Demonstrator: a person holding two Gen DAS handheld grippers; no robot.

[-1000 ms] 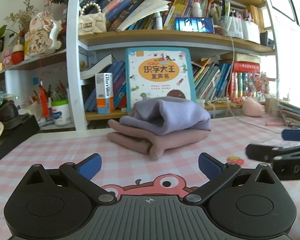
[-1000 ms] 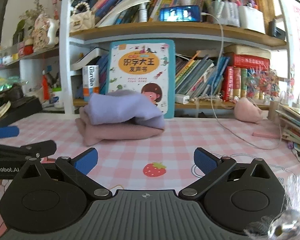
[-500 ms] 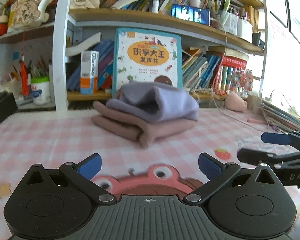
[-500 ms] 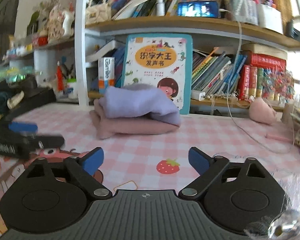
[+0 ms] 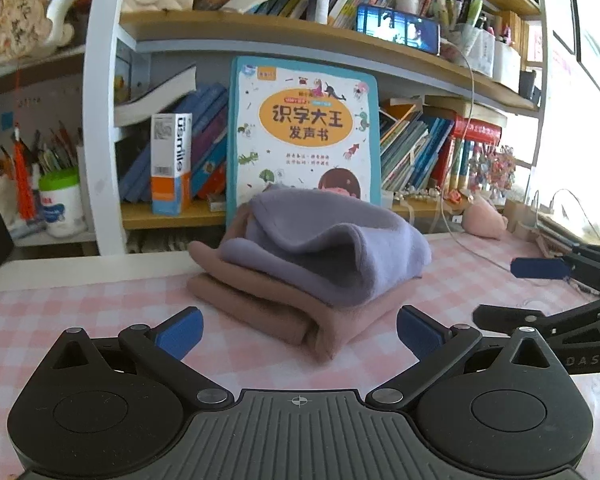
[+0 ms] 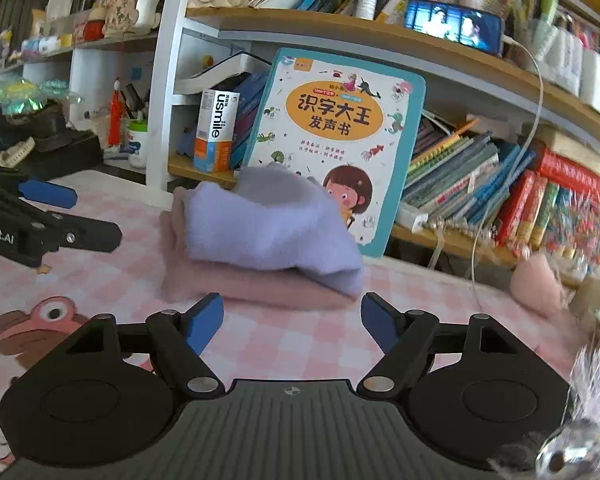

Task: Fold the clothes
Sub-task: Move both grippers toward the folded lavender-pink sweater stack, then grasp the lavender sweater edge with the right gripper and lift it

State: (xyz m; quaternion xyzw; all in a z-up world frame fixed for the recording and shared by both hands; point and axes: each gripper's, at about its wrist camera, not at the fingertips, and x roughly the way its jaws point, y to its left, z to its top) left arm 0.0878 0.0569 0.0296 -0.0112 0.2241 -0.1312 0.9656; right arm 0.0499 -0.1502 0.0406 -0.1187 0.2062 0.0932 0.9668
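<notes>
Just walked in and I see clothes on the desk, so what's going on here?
A person is folding clothes with a handheld gripper in each hand. A purple garment lies loosely bunched on top of a folded pink garment on the checked table mat, in front of a children's book leaning on the shelf. The left gripper and right gripper are both open, empty, and pointed at the pile without touching it.

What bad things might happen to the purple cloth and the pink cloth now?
1. The purple cloth sits loosely bunched on the folded pink cloth; a nudge might slide it off or undo the pink fold.
2. The big picture book stands right behind the pile, so pushing the pile back could tip it.
3. The left gripper and right gripper are both open and near the pile; they might bump each other.
</notes>
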